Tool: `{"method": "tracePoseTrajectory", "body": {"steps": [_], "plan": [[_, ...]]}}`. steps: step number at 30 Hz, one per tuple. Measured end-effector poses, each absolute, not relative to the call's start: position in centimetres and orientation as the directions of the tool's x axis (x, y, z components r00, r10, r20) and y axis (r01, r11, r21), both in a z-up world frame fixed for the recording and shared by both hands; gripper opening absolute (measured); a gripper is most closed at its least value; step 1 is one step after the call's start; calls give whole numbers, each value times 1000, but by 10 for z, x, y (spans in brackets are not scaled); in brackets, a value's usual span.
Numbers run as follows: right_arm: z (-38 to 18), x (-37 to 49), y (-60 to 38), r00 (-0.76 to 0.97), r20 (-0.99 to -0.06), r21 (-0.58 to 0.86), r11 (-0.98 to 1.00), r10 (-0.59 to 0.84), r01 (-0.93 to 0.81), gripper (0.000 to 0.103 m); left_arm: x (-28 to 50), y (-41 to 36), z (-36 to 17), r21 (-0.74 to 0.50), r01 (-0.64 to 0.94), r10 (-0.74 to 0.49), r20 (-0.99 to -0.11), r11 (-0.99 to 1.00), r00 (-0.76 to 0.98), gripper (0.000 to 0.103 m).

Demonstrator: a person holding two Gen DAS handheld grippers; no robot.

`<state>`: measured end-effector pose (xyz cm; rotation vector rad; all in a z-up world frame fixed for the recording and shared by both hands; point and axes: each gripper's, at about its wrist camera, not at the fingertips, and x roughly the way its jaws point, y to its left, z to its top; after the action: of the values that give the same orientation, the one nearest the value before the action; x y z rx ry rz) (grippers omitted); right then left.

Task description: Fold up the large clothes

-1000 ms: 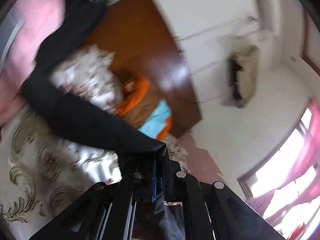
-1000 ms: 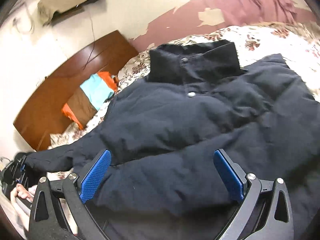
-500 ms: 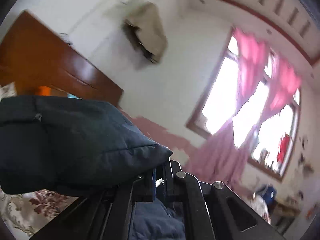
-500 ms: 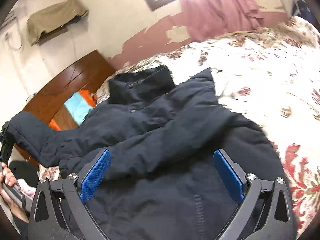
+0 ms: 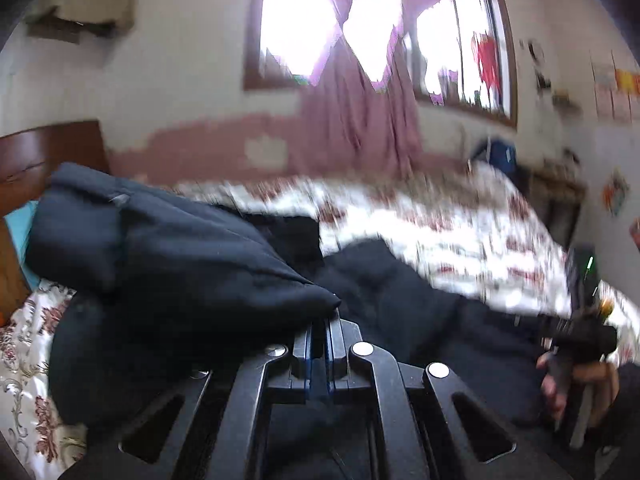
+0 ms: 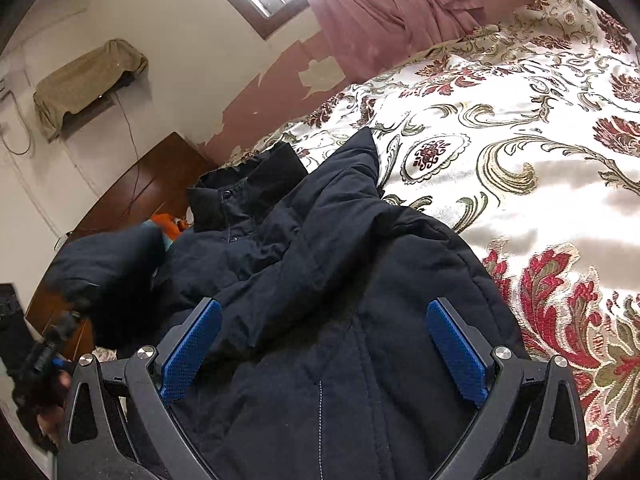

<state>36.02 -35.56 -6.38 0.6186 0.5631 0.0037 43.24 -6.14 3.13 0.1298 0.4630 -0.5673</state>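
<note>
Item: bedspread (image 6: 520, 168), satin-sheened, cream ground with red floral and gold scroll figures; extends ahead and to the right of the right gripper (image 6: 324, 344), bare of other articles there.

Item: headboard (image 6: 152, 184), dark polished wood, curved top; ahead-left of the right gripper, behind the garment's collar. An orange and turquoise cloth (image 6: 172, 226) lies at its foot, partly hidden by the raised sleeve.

Item: wall shelf draped in olive cloth (image 6: 86, 80), high on the wall, far ahead-left. A thin cord hangs beneath it.

Item: curtain (image 6: 384, 4), dusty pink, gathered below a wood-framed window (image 5: 304, 20); wall paint beneath is peeling in patches.

Item: jacket (image 6: 320, 280), dark navy, padded, matt woven shell, stand-up collar with snap buttons; lies spread on the bedspread directly under and ahead of the right gripper, collar at the far end.

Item: sleeve (image 5: 168, 248), puffy, tapering to a cuff point; lifted clear of the bed, stretching away left from the left gripper (image 5: 318, 344).

Tool state: left gripper's blue pads are pressed together on the sleeve's cuff end. Right gripper's blue pads (image 6: 192, 348) stand spread wide apart above the jacket body, nothing pinched between them.

Item: person's hand (image 5: 576, 384), gripping the other tool's handle, low at the right in the blurred left view.
</note>
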Motion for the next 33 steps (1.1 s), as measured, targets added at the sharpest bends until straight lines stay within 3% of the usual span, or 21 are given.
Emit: {"method": "tracePoseTrajectory", "body": {"steps": [5, 8, 11, 12, 13, 20, 24, 28, 32, 33], "plan": [[-72, 352, -367, 864, -463, 586, 800, 199, 130, 101, 444, -70, 6, -46, 599, -515, -567, 799, 643, 9], [-74, 352, -366, 865, -457, 593, 795, 207, 123, 101, 438, -70, -5, -35, 662, -541, -609, 748, 580, 22], [-71, 358, -364, 850, -481, 581, 804, 214, 126, 101, 429, -76, -12, -42, 733, -580, -643, 679, 501, 53], [-70, 360, -364, 845, -486, 582, 804, 222, 124, 101, 426, -78, -14, -56, 754, -598, -648, 655, 471, 75], [-68, 363, -364, 838, -492, 587, 801, 235, 120, 101, 421, -82, -15, -59, 772, -612, -649, 633, 452, 81], [-39, 411, -375, 754, -464, 731, 682, 466, 28, 101, 394, -111, -20, 96, 807, -547, -687, 583, 478, 81], [-53, 431, -373, 675, -350, 870, 493, 649, -23, 101, 385, -107, -9, 85, 825, -578, -674, 558, 460, 81], [-90, 427, -372, 684, -204, 964, 267, 701, 14, 101, 379, -85, 8, 43, 842, -643, -625, 538, 443, 81], [-104, 419, -363, 696, -185, 968, 252, 694, 6, 101, 389, -32, 33, -27, 766, -659, -529, 642, 534, 81], [-103, 418, -360, 701, -196, 963, 268, 686, 7, 100, 398, -12, 39, -55, 701, -624, -509, 711, 593, 85]]}}
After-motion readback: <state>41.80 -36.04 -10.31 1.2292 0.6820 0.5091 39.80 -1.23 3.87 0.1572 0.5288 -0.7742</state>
